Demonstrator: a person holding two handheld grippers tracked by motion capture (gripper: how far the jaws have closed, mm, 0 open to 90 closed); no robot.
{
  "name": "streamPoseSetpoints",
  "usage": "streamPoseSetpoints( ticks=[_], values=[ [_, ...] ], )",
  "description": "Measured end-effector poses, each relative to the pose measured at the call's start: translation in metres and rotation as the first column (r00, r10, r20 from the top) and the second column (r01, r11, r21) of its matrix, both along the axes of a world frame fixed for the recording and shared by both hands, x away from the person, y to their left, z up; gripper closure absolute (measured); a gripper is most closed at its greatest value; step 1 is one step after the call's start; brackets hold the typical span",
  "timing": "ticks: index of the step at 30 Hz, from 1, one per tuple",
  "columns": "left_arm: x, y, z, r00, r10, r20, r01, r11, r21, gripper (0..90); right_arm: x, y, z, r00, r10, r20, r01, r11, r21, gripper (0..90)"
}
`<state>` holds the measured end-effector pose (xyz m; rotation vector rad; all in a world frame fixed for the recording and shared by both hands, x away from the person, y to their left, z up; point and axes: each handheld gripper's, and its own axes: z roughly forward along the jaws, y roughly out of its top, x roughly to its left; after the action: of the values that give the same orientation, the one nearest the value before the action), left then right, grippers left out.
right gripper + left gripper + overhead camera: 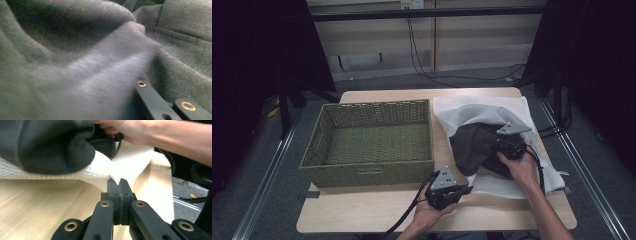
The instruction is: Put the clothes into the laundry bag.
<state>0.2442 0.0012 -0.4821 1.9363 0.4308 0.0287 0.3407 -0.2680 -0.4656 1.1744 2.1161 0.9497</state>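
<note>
At tabletop [362, 210] right edge, left gripper [120, 182] jaws are pinching white mesh bag [472, 112]; right gripper [507, 145] jaws are clamping dark garment [472, 147]; wicker basket [372, 140] is crowding left.

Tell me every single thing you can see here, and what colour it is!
table: one, pale wood, under everything
basket: one, green woven, left half of the table
mesh bag: one, white, right half of the table
garment: one, dark grey, partly inside the mesh bag
cables: a few, black, on the floor behind the table
left gripper: one, black, near the front edge, shut on a corner of the mesh bag
right gripper: one, black, buried in the garment, tips hidden
hands: two, one on each gripper
</note>
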Motion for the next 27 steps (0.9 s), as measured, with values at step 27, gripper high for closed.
streamPoseSetpoints(
  ticks=[27],
  values=[
    [0.008, 0.002, -0.017, 0.9959, 0.062, -0.067, -0.055, 0.994, 0.094, 57.4, -0.063, -0.013, 0.027, 0.998, 0.058, 0.024, -0.062, 0.981, 0.186, 57.7]
  ],
)
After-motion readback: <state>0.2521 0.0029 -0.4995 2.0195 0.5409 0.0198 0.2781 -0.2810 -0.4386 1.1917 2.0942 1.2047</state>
